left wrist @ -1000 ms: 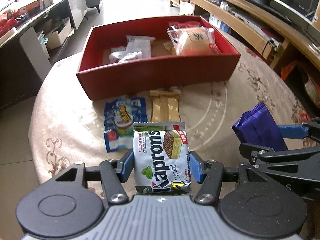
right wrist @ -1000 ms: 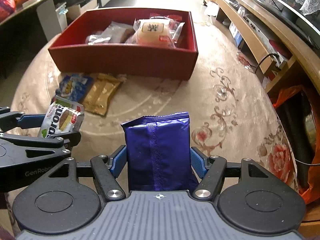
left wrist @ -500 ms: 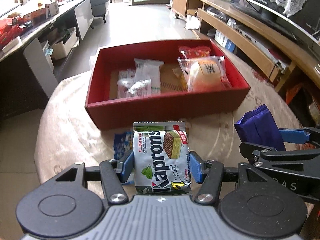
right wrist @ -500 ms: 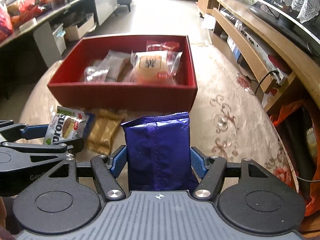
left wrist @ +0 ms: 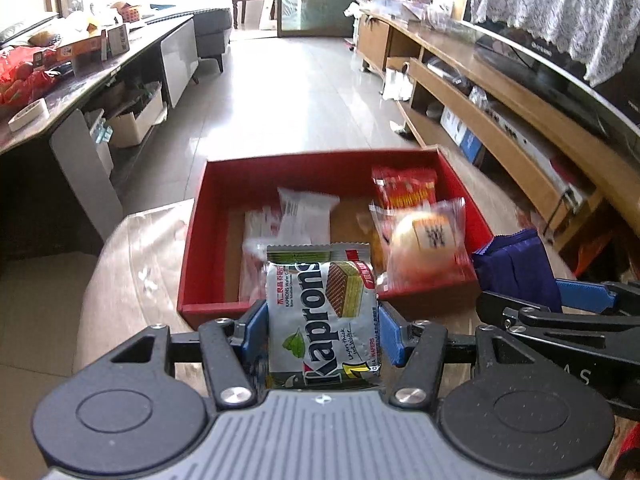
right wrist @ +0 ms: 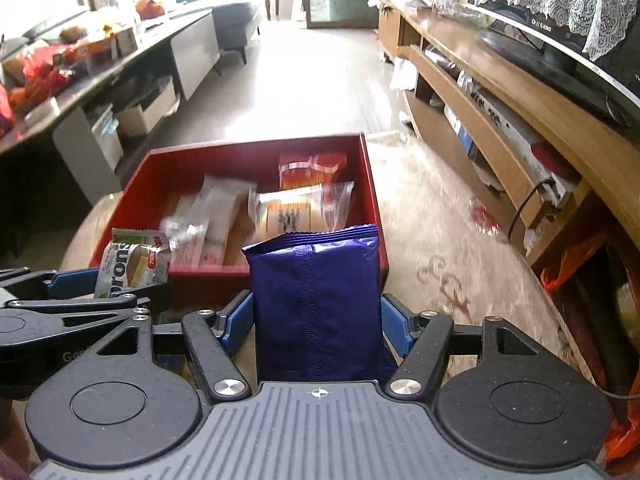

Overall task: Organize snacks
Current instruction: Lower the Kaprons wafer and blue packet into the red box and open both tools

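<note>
Red box (left wrist: 192, 240) contents blurred; left gripper (left wrist: 320, 330) pinches wafer pack (left wrist: 322, 316), right gripper (right wrist: 317, 320) purple packet (right wrist: 316, 292).

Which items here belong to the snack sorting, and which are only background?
Job: Kaprons wafer pack in left gripper; purple packet in right gripper; red box; wrapped bun.
Background: TV, chair, wooden shelf.

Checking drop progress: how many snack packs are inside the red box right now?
4 that I can make out in the red box: red pack at back right, bun pack in front of it, white pack mid, clear pack front left. Blur; more may be hidden underneath.
</note>
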Available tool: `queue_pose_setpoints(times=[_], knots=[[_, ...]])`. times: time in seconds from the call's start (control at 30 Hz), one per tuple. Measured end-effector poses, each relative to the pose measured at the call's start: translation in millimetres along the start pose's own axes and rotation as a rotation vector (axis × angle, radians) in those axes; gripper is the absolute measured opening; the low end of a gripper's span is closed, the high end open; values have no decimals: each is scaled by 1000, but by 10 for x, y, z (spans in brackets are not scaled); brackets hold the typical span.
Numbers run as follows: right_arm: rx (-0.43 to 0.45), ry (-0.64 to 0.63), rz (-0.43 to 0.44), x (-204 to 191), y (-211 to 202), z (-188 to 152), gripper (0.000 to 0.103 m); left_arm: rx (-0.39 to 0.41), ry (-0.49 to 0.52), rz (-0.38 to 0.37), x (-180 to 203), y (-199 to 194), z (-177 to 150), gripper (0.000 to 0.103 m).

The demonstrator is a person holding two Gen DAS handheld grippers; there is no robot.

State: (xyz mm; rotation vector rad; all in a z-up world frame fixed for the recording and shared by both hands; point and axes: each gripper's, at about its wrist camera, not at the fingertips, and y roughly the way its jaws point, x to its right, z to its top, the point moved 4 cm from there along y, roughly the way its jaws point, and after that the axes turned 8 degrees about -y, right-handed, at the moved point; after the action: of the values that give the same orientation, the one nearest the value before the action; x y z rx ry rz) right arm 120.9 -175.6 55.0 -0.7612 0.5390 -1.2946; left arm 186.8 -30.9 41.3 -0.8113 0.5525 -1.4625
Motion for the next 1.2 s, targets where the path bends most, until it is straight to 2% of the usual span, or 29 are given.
queue_pose_setpoints(times=[0.57,0.9,1.2], knots=[[32,21,6,30,422,522,73,27,-46,57,-63,446,544,56],[27,30,22,32,752,683,73,-15,-82,91,-120,816,677,56],[22,31,22,-2,1004,737,73,-71,-111,120,-180,1081,648,56]])
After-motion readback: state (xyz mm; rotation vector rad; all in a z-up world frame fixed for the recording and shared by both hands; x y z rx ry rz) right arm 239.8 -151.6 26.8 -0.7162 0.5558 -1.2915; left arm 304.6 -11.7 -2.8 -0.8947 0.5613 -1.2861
